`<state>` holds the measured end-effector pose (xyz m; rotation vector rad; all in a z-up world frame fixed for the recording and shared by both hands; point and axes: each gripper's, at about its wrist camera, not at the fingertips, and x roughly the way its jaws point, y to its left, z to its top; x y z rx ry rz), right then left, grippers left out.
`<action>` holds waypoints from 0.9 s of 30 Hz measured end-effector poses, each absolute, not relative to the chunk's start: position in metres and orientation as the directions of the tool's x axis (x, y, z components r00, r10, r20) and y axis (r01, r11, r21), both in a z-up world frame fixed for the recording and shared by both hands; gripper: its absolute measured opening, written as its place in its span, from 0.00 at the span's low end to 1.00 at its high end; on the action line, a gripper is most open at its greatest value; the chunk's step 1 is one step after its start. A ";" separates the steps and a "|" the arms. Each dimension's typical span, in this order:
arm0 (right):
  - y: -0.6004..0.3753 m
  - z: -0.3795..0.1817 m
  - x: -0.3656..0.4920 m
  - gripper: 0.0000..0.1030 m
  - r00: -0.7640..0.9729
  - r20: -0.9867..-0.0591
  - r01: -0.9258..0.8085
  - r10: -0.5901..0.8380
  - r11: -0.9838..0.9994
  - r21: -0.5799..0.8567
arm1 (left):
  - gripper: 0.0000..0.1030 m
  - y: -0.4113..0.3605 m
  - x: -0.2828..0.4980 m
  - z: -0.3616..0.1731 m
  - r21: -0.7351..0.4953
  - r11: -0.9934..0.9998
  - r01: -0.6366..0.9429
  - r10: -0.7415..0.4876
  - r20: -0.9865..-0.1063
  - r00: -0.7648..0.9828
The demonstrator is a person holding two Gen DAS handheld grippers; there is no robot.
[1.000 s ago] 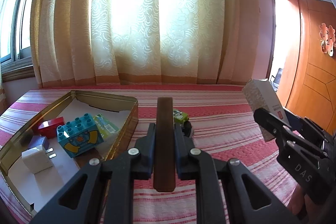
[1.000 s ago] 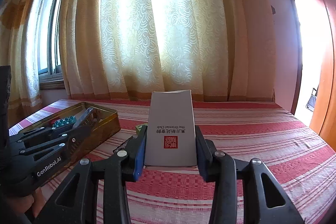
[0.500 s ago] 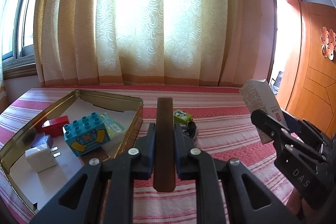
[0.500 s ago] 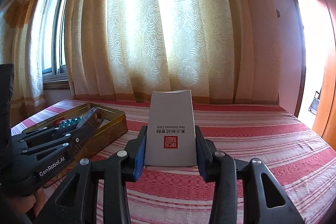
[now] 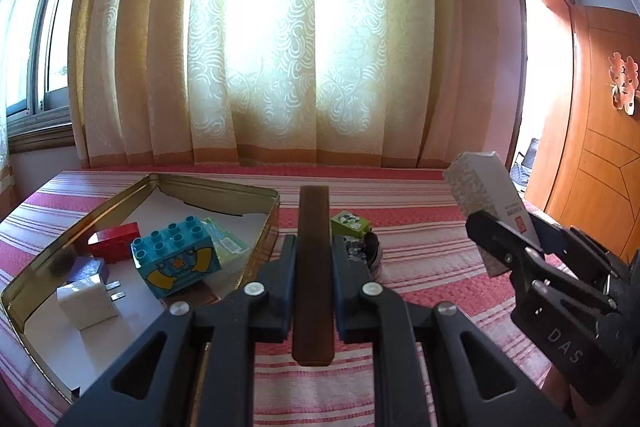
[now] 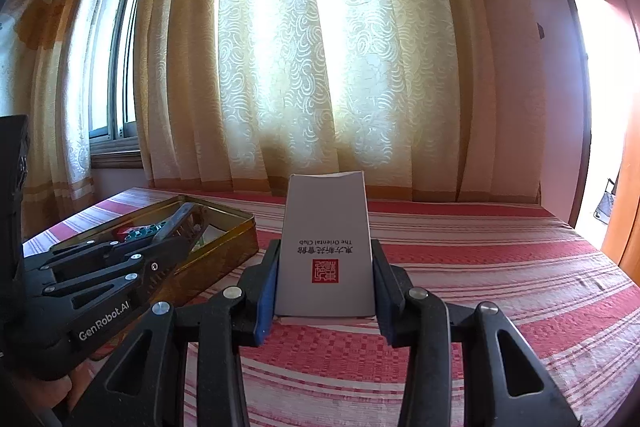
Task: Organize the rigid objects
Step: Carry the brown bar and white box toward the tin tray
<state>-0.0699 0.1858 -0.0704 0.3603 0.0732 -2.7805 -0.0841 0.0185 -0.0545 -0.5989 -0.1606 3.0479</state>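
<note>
Left wrist view: a dark brown bar [image 5: 313, 267] is clamped lengthwise in the left tool [image 5: 313, 259], the open tin [image 5: 224, 189] lying at ten o'clock, nearer this hand; right wrist view: a white carton [image 6: 325, 247] is gripped upright by the right tool [image 6: 325, 267], the tin [image 6: 224, 247] at nine o'clock.

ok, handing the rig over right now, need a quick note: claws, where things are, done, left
Left claw: shut on a dark brown flat bar, held above the bedspread, right of the gold tin.
Right claw: shut on a white carton, also in the air.
Done: in the tin are a blue brick, red brick, white charger and a green packet.
Left: bar and carton; green block and a dark item behind the bar remain on the bedspread.
</note>
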 end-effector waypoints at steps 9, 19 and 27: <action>0.178 -0.070 -0.069 0.42 -0.905 -0.257 0.353 -0.339 -0.936 -0.009 | 0.14 0.011 -0.080 -0.055 -0.116 -0.993 -0.008 0.050 -0.369 -0.928; 0.164 -0.071 -0.068 0.42 -0.895 -0.263 0.376 -0.359 -0.926 -0.015 | 0.14 0.001 -0.076 -0.056 -0.129 -0.992 -0.003 0.050 -0.364 -0.930; 0.159 -0.071 -0.067 0.42 -0.890 -0.265 0.388 -0.370 -0.922 -0.015 | 0.14 -0.005 -0.072 -0.054 -0.135 -0.991 0.007 0.042 -0.355 -0.934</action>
